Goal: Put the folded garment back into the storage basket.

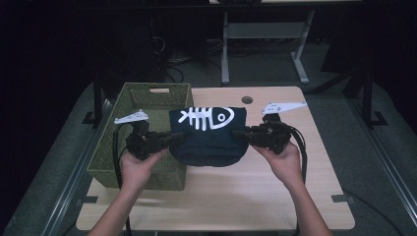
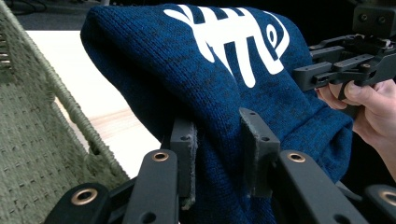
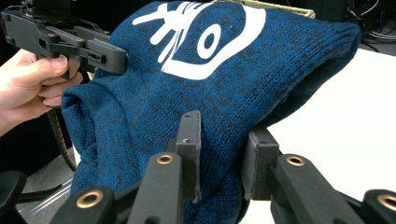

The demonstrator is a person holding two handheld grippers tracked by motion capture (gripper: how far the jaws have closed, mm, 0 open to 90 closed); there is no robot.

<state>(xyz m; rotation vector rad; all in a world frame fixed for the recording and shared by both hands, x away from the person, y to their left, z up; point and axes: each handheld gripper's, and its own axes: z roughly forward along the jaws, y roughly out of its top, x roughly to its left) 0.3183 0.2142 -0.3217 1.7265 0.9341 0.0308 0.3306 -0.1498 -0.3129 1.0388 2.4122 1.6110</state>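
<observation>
Both forearms reach in from the near edge, left gripper (image 1: 173,138) and right gripper (image 1: 242,132) pointing inward, each pinching one side of the blue sweater (image 1: 209,135) held above the table (image 1: 275,191), just right of the green basket (image 1: 147,98).

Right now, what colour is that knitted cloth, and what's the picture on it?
Dark blue knit with a white fish skeleton; clearest in the right gripper view.
</observation>
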